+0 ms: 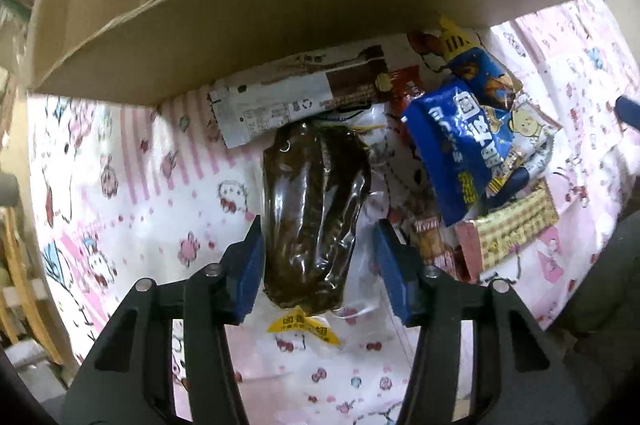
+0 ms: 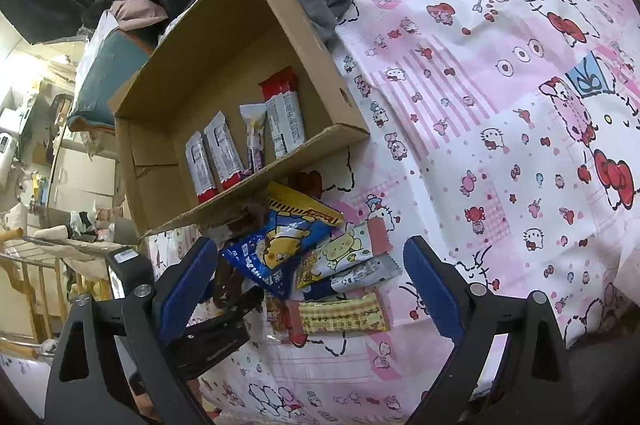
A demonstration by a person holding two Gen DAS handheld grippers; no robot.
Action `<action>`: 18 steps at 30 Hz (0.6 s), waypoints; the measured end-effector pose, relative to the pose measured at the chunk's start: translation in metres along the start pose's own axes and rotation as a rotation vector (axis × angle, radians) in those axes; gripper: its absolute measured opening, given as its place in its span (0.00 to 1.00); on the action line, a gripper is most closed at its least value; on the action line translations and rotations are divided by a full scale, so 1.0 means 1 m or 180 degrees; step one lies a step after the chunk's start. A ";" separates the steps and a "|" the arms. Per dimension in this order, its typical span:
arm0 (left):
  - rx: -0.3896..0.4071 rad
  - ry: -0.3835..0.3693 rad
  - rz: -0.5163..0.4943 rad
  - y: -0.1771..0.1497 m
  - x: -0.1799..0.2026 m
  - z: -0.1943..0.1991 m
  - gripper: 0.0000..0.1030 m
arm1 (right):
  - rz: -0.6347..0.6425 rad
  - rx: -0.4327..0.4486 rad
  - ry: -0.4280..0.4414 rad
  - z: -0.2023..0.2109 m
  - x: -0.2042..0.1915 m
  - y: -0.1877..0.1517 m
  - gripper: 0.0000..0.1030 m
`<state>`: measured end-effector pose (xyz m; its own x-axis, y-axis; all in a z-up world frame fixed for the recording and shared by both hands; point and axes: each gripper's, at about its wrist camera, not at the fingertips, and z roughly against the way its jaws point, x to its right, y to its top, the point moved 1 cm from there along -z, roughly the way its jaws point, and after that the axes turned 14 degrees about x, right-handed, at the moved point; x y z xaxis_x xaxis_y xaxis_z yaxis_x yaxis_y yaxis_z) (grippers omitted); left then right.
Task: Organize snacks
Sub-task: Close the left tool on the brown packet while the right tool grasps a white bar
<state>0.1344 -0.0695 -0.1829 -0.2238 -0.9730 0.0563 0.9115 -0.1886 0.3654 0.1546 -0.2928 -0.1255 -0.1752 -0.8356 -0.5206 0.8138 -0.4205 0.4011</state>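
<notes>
Between the left gripper's (image 1: 318, 261) spread jaws lies a brown packet (image 1: 314, 217), untouched; right gripper's (image 2: 310, 287) jaws gape above the snack pile (image 2: 304, 257).

left hand-held gripper (image 1: 318, 265) points down, half-closed; right hand-held gripper (image 2: 312, 289) gapes wide

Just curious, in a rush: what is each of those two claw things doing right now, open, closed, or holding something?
Left gripper: open around the dark brown snack pack; no firm squeeze visible.
Right gripper: open, holding nothing, above the snack pile.
</notes>
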 end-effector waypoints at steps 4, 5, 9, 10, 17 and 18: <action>-0.0097 -0.0088 0.0185 -0.012 -0.009 0.018 0.47 | -0.0043 -0.0041 -0.0010 0.000 0.003 -0.001 0.94; -0.0091 -0.0096 0.0204 -0.016 -0.008 0.026 0.47 | -0.0052 -0.0044 -0.0010 0.000 0.003 -0.001 0.94; -0.0098 -0.0222 0.0273 -0.030 -0.004 0.055 0.47 | -0.0084 -0.0066 0.0007 -0.001 0.001 -0.002 0.94; -0.0089 -0.0216 0.0219 -0.034 -0.003 0.062 0.47 | -0.0077 -0.0074 0.0012 -0.001 0.000 -0.003 0.94; -0.0030 -0.0357 0.0207 -0.053 -0.012 0.090 0.46 | 0.0074 -0.0291 0.0175 -0.010 -0.014 -0.012 0.94; -0.0015 -0.0364 0.0194 -0.051 -0.013 0.094 0.46 | 0.0103 -0.0416 0.0340 -0.015 -0.021 -0.017 0.94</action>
<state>0.0586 -0.0343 -0.1153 -0.2057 -0.9612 0.1840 0.9262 -0.1305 0.3538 0.1527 -0.2623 -0.1328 -0.0935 -0.8028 -0.5889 0.8844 -0.3386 0.3211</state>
